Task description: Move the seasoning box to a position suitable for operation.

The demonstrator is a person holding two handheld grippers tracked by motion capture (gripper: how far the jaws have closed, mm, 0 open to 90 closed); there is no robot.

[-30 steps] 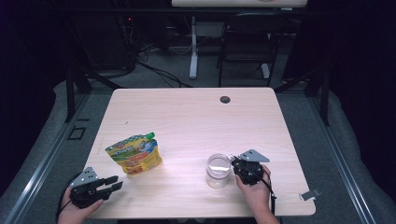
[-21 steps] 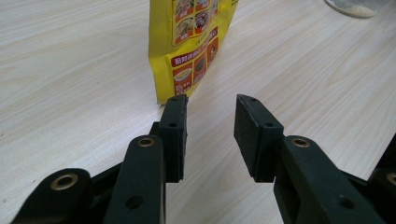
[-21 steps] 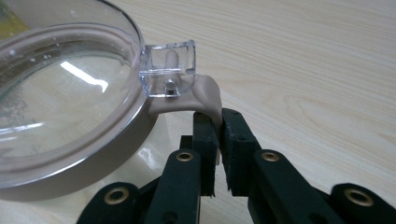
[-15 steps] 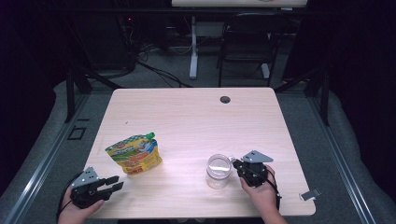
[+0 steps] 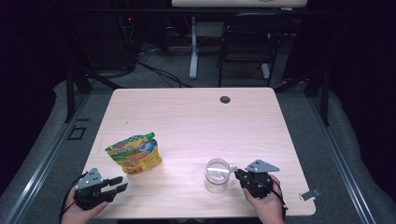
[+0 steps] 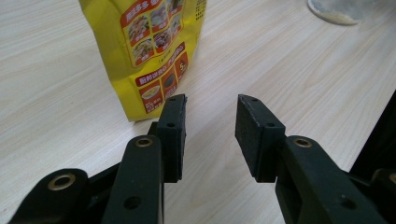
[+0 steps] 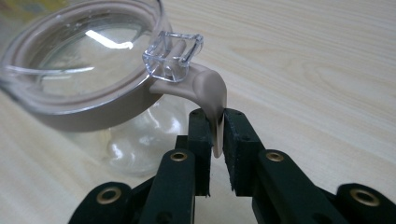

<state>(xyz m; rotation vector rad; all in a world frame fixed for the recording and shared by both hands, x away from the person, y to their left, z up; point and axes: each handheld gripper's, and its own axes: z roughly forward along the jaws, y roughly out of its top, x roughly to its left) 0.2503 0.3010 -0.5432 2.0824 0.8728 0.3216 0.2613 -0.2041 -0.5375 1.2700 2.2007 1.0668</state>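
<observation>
Jar: a clear glass jar [image 5: 217, 175] with a beige-rimmed lid stands upright on the wooden table [image 5: 196, 116], near the front edge; everything below is placed from it
Lid tab: a beige tab [image 7: 212, 100] curves out and down from the lid's rim, under a small clear plastic clasp [image 7: 173, 56]
My right gripper: my right gripper [image 5: 239, 173] sits just beside the jar, on the side away from the pouch; in the right gripper view [image 7: 215, 140] the tab's tip hangs between my two black jaws, which stand narrow and have just been opening; a thin gap seems to show on one side of the tab, though the view is too close to be sure the pads have let go
My left gripper: my left gripper [image 5: 117, 183] rests well apart from the jar, at the table's front corner beyond the pouch; its jaws stand half open with nothing between them [image 6: 210, 133]
Pouch: a yellow food pouch [image 5: 134, 155] with a green cap stands between my left gripper and the jar; in the left gripper view its printed face [image 6: 149, 51] rises just past my jaws, not touching them
</observation>
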